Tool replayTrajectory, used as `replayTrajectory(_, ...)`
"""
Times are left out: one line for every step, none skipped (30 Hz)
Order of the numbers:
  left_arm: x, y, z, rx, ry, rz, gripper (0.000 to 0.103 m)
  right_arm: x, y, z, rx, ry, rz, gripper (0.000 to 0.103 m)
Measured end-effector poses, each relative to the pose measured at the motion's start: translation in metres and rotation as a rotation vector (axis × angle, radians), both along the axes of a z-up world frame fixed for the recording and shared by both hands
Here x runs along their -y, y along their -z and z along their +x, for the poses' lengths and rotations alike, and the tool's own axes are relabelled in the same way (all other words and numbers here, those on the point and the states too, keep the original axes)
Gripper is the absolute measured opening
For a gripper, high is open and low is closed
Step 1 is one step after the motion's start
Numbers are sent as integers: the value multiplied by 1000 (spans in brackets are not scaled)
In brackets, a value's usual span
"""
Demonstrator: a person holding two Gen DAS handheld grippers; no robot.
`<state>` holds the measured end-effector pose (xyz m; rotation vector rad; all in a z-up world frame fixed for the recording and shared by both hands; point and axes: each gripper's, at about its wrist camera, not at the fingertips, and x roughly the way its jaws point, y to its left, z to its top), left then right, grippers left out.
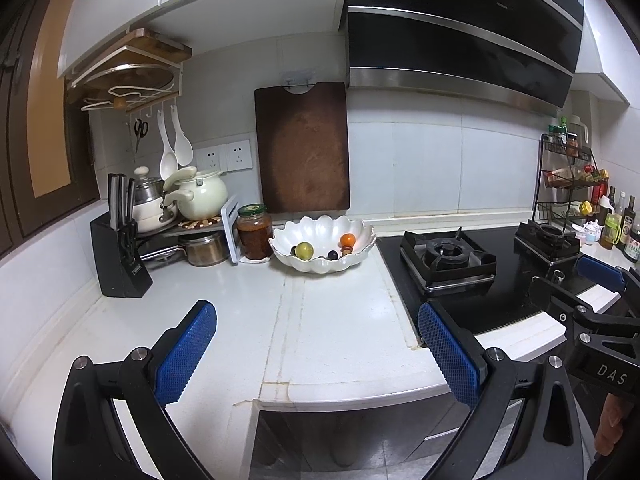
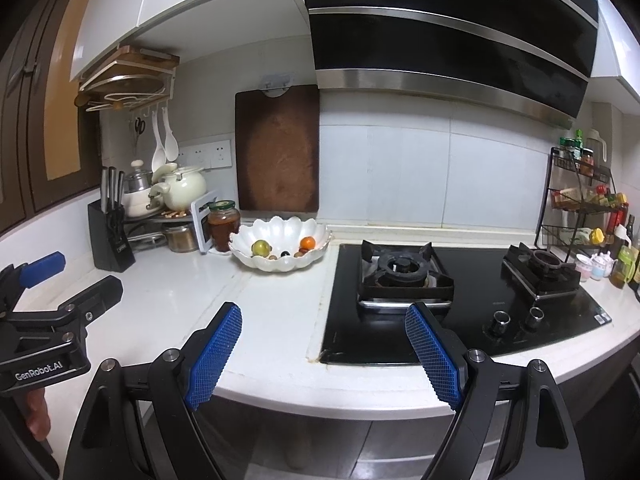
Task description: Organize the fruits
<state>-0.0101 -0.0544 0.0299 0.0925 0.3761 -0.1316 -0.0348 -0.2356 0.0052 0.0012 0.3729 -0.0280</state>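
Left wrist: left gripper (image 1: 316, 354) spread wide, empty, well short of white bowl (image 1: 362, 252). Bowl holds green fruit (image 1: 304, 249), orange fruit (image 1: 348, 239), dark fruit (image 1: 332, 255). Advise approaching from above the rim.

Right wrist: right gripper (image 2: 324, 354) spread, empty, over counter (image 2: 160, 292) edge.

Items obscured or cropped, kitchen counter

The bowl's (image 1: 324, 266) near rim is hiding the lower parts of the small dark fruit (image 1: 332, 255) and the brownish pieces (image 2: 298, 255) beside it; these are showing too small to identify. Labels on the bottles (image 1: 632, 240) at the far right are reading too small, and the frame edge is cropping them. The hand (image 1: 610, 424) behind the right gripper (image 1: 568, 276) is showing only partly.
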Motion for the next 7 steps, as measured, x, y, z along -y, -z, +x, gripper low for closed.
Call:
replayTrajectory(-1, 0, 1, 1, 2, -1, 103, 1, 0, 0, -1, 0, 0, 85)
replayTrajectory(-1, 0, 1, 0, 2, -1, 103, 2, 0, -1, -1, 0, 2, 85)
replayTrajectory(0, 0, 0, -2, 3, -2, 103, 2, 0, -1, -3, 1, 2, 85)
replayTrajectory(1, 0, -1, -3, 4, -2, 103, 3, 0, 0, -6, -2, 3, 85)
replayTrajectory(2, 0, -1, -3, 4, -2, 103, 4, 0, 0, -7, -3, 4, 85)
replayTrajectory(2, 0, -1, -4, 1, 1, 103, 4, -1, 0, -7, -1, 4, 85)
replayTrajectory(1, 0, -1, -5, 1, 1, 103, 5, -1, 0, -8, 0, 4, 85)
